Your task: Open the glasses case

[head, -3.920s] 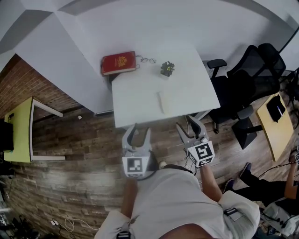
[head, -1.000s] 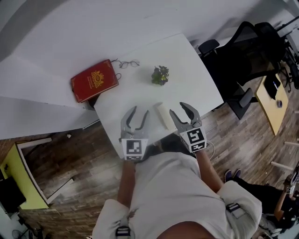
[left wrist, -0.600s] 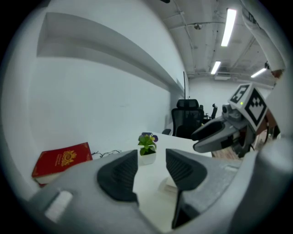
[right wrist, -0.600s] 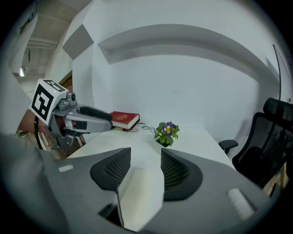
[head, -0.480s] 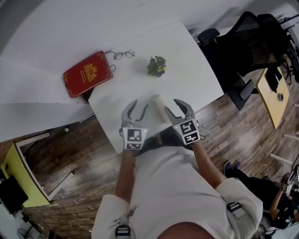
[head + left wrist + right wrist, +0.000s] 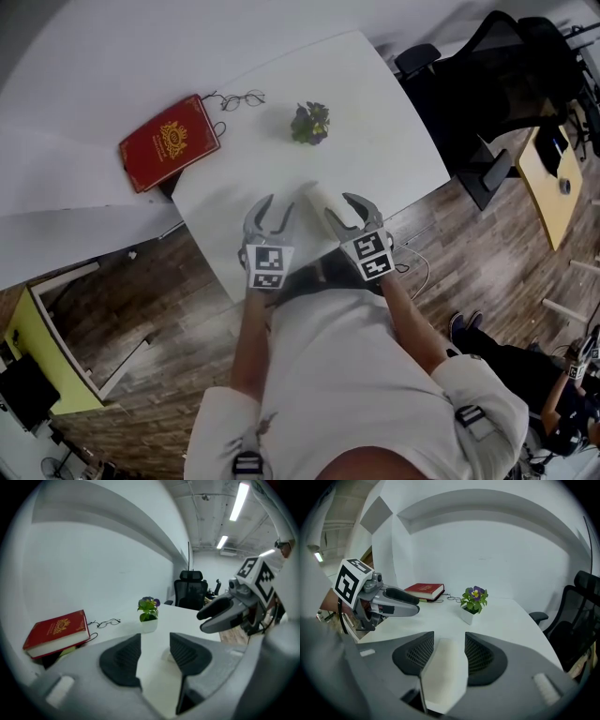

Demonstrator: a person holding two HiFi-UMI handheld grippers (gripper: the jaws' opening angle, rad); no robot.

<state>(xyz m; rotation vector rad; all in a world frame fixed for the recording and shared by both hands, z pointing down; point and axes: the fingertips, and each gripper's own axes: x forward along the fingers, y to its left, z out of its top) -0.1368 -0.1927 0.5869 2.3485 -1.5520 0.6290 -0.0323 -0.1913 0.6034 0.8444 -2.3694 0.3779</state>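
A white glasses case (image 6: 319,196) lies shut near the front edge of the white table (image 6: 394,122). My right gripper (image 6: 338,205) hovers just right of it and over its near end, jaws open. In the right gripper view the case (image 6: 445,672) shows in the gap between the spread jaws of the right gripper (image 6: 449,641), and no pad presses on it. My left gripper (image 6: 277,208) is open and empty to the case's left. In the left gripper view only a corner of the case (image 6: 167,656) shows between the jaws of the left gripper (image 6: 154,641).
A red book (image 6: 169,141) lies at the table's far left corner with a pair of glasses (image 6: 234,98) beside it. A small potted plant (image 6: 309,120) stands behind the case. Black office chairs (image 6: 506,66) are to the right, over wooden flooring.
Both grippers have come down toward the table and closer to the case, their jaws as wide as before. The case, book, glasses and plant have stayed put.
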